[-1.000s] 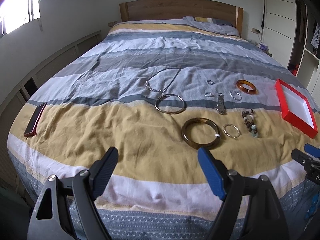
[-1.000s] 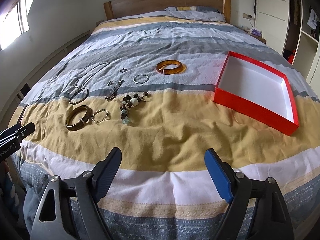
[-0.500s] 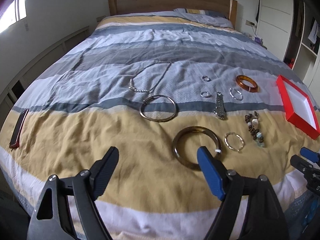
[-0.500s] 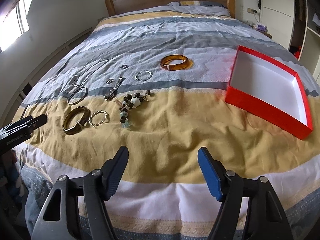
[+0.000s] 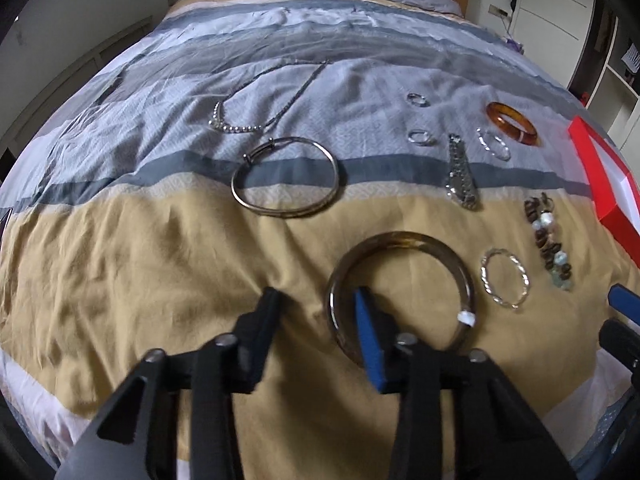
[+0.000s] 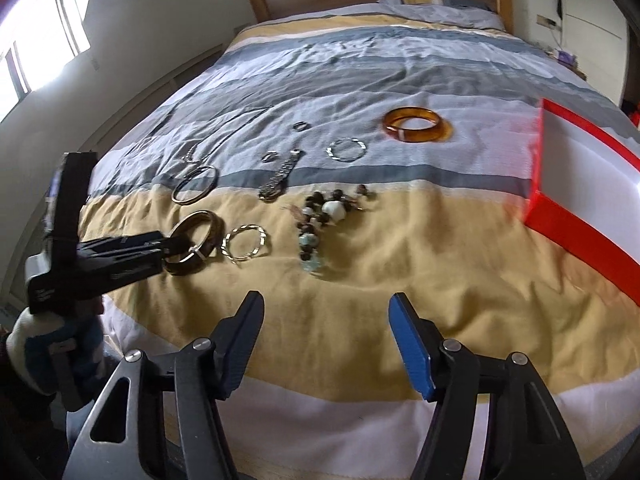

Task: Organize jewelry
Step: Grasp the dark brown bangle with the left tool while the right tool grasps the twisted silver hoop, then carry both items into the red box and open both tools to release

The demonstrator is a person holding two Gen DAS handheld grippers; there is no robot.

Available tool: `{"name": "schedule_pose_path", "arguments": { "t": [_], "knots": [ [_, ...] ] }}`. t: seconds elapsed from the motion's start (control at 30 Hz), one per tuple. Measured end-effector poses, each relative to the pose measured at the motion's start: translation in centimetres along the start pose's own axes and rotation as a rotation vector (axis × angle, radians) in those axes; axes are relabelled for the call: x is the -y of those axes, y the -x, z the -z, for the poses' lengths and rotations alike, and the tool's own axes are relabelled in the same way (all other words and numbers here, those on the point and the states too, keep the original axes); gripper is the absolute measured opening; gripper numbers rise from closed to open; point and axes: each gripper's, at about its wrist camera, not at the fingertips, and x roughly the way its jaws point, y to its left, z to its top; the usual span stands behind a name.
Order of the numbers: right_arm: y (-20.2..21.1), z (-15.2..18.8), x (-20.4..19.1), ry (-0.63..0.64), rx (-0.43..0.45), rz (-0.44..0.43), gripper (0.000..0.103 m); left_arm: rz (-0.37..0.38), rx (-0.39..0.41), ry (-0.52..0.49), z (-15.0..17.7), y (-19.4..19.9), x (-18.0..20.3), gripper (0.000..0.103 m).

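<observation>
Left tool (image 5: pixel 316 300) half-parted, astride glossy brown round bangle (image 5: pixel 400 288) rim; right tool (image 6: pixel 326 310) agape, empty, above crumpled quilt (image 6: pixel 400 280).

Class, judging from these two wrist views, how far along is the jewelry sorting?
Nothing is done: the part of the red box in view is empty. In hand: the left hand-held gripper, open, straddles the rim of the dark bangle. The right hand-held gripper hovers open. Left: the amber bangle, beaded bracelet, necklace, every ring.
</observation>
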Motion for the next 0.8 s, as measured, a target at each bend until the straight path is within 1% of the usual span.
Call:
{"name": "schedule_pose_path", "arguments": {
  "t": [0.03,0.07,0.1,0.3,0.33,0.37,0.43,0.6,0.8],
  "knots": [
    [-0.2,-0.1,-0.3,0.005,-0.003,-0.009,0.063,-0.003,0.0,0.001,0.0,-0.1,-0.1,0.019],
    [-0.4,-0.3,-0.5,0.007,-0.005,-0.018,0.062,-0.01,-0.001,0.001,-0.1,-0.1,-0.1,0.015],
    [-0.6,-0.4,-0.8,0.011,-0.008,-0.03,0.062,-0.018,-0.001,0.003,-0.1,-0.1,-0.4,0.01],
    [-2.5,-1.2,-3.3,0.057,-0.039,-0.106,0.058,-0.048,0.024,0.038,-0.1,0.8,-1.9,0.009],
    [-2.8,-1.3,-3.6,0.064,-0.044,-0.118,0.056,-0.052,0.03,0.042,-0.1,1.0,-2.2,0.008],
    [-3.2,-1.4,-4.0,0.073,-0.05,-0.127,0.054,-0.062,0.038,0.048,-0.1,1.3,-2.6,0.008],
    [-4.1,-1.6,-4.8,0.091,-0.061,-0.135,0.053,-0.068,0.046,0.054,-0.1,1.7,-3.3,0.008],
    [-6.4,-2.5,-5.4,0.083,-0.074,-0.106,0.053,-0.071,0.06,0.071,0.1,2.6,-5.0,0.008],
    [-8.2,-3.5,-5.8,0.077,-0.086,-0.088,0.053,-0.059,0.066,0.093,0.4,2.9,-5.9,0.008]
  ]
}}
